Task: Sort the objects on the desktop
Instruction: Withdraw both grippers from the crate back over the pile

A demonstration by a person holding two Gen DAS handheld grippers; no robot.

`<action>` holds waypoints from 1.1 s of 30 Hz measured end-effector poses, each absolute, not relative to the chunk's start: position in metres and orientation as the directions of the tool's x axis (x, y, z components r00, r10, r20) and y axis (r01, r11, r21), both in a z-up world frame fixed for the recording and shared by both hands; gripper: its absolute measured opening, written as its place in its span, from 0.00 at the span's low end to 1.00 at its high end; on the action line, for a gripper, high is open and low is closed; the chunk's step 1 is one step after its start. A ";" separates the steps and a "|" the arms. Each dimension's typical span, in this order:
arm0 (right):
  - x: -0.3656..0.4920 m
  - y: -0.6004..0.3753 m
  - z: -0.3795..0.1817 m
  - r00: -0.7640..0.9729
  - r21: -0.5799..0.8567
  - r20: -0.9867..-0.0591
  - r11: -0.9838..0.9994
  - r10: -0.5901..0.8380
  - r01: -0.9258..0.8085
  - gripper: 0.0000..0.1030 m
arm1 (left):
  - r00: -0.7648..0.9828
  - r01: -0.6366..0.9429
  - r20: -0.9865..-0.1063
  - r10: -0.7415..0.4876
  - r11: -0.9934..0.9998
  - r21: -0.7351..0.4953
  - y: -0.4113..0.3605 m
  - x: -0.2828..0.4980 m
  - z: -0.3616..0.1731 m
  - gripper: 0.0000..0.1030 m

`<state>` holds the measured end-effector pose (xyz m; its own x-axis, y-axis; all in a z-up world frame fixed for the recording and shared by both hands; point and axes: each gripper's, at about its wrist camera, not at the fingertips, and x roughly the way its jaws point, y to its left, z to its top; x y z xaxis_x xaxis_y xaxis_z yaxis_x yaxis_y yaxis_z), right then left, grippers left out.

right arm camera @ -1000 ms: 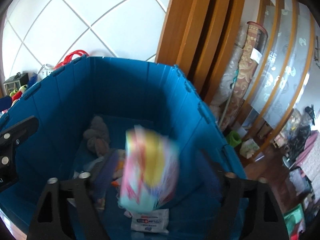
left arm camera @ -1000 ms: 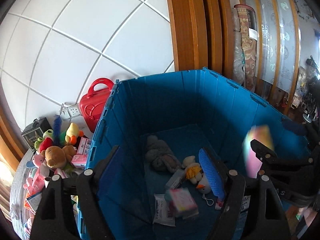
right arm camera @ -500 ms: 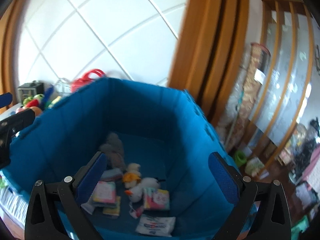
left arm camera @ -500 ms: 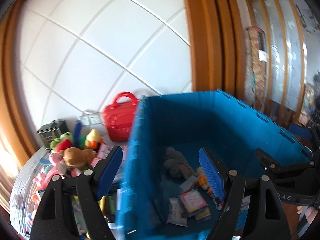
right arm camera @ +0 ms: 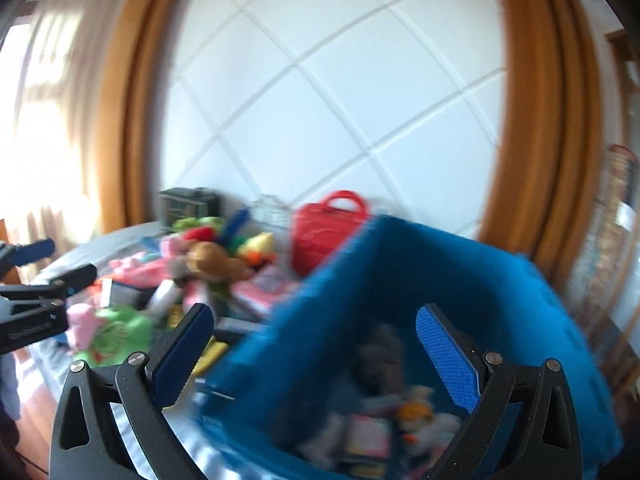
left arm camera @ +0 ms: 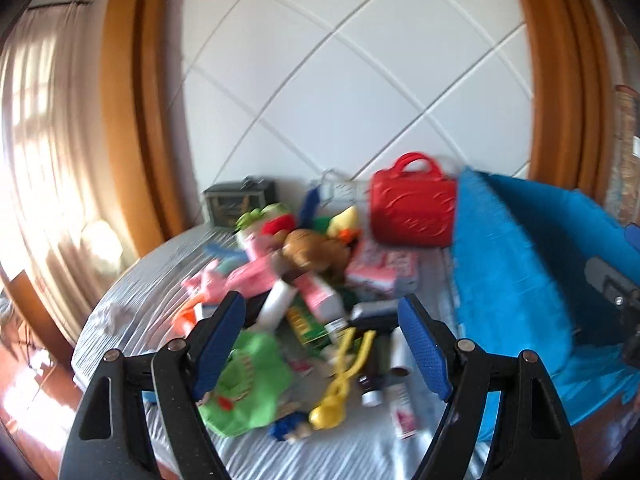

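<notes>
Plainly risky: both jaws wide and empty, left gripper (left arm camera: 320, 332) over tangled toy pile (left arm camera: 304, 280), likely snagging 2 items or toppling red case (left arm camera: 412, 212).

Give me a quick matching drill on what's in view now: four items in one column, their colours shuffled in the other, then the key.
Items:
1. storage crate
2. handbag
3. plush frog
4. teddy bear

Colours:
A. brown
B. blue
C. green
D. red

Pairs: 1-B, 2-D, 3-C, 4-A
</notes>
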<state>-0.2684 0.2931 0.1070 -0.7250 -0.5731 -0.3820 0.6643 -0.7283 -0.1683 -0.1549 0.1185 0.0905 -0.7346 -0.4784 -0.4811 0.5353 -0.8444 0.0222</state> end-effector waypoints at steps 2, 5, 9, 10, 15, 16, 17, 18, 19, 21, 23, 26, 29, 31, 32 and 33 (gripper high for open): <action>-0.258 0.268 0.100 -0.683 -0.163 -0.400 -0.686 -0.611 0.709 1.00 | -0.708 0.554 -0.515 -0.483 -0.832 0.018 0.095 -0.147 0.077 0.76; -0.242 0.233 0.088 -0.636 -0.166 -0.422 -0.635 -0.646 0.755 1.00 | -0.678 0.555 -0.562 -0.474 -0.831 0.032 0.067 -0.140 0.054 0.76; -0.223 0.193 0.066 -0.583 -0.146 -0.470 -0.593 -0.663 0.792 1.00 | -0.651 0.521 -0.628 -0.426 -0.852 0.038 0.036 -0.136 0.017 0.76; -0.220 0.182 0.059 -0.572 -0.140 -0.485 -0.587 -0.661 0.797 1.00 | -0.639 0.509 -0.654 -0.405 -0.860 0.036 0.029 -0.135 0.003 0.76; -0.216 0.141 0.020 -0.535 -0.095 -0.575 -0.600 -0.618 0.794 1.00 | -0.582 0.472 -0.759 -0.292 -0.881 -0.023 0.004 -0.139 -0.054 0.76; -0.215 0.134 0.011 -0.528 -0.087 -0.591 -0.603 -0.609 0.793 1.00 | -0.569 0.468 -0.775 -0.274 -0.883 -0.032 -0.001 -0.140 -0.065 0.76; -0.214 0.126 0.000 -0.525 -0.084 -0.610 -0.609 -0.594 0.788 1.00 | -0.553 0.460 -0.794 -0.252 -0.887 -0.039 -0.006 -0.142 -0.076 0.75; -0.215 0.122 -0.009 -0.519 -0.081 -0.625 -0.614 -0.583 0.786 1.00 | -0.541 0.453 -0.806 -0.238 -0.891 -0.040 -0.010 -0.145 -0.083 0.74; -0.216 0.116 -0.020 -0.513 -0.072 -0.643 -0.622 -0.568 0.780 1.00 | -0.527 0.447 -0.820 -0.225 -0.894 -0.041 -0.014 -0.146 -0.093 0.74; -0.221 0.109 -0.044 -0.495 -0.047 -0.688 -0.647 -0.531 0.761 1.00 | -0.507 0.439 -0.839 -0.200 -0.897 -0.051 -0.021 -0.147 -0.107 0.72; -0.229 0.108 -0.067 -0.466 -0.017 -0.730 -0.668 -0.500 0.744 1.00 | -0.487 0.436 -0.858 -0.167 -0.897 -0.073 -0.025 -0.149 -0.123 0.68; -0.242 0.114 -0.107 -0.405 0.017 -0.803 -0.696 -0.438 0.718 0.88 | -0.452 0.457 -0.881 -0.140 -0.885 -0.094 -0.024 -0.148 -0.142 0.64; -0.256 0.123 -0.137 -0.367 0.031 -0.842 -0.715 -0.395 0.698 0.73 | -0.411 0.489 -0.903 -0.128 -0.867 -0.099 -0.022 -0.148 -0.160 0.57; -0.266 0.132 -0.153 -0.357 0.042 -0.855 -0.736 -0.376 0.676 0.73 | -0.401 0.505 -0.909 -0.117 -0.855 -0.112 -0.017 -0.152 -0.167 0.57; -0.268 0.136 -0.158 -0.353 0.048 -0.857 -0.740 -0.375 0.670 0.73 | -0.400 0.510 -0.910 -0.109 -0.852 -0.122 -0.015 -0.154 -0.170 0.57; -0.270 0.139 -0.163 -0.360 0.039 -0.857 -0.744 -0.369 0.667 0.73 | -0.407 0.514 -0.908 -0.102 -0.847 -0.136 -0.009 -0.158 -0.172 0.57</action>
<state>-0.2704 0.1395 -0.1628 -0.3604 -0.3686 -0.8569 0.6674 -0.7437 0.0392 -0.1575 -0.0091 -0.1715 -0.4069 -0.1018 -0.9078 0.5144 -0.8468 -0.1355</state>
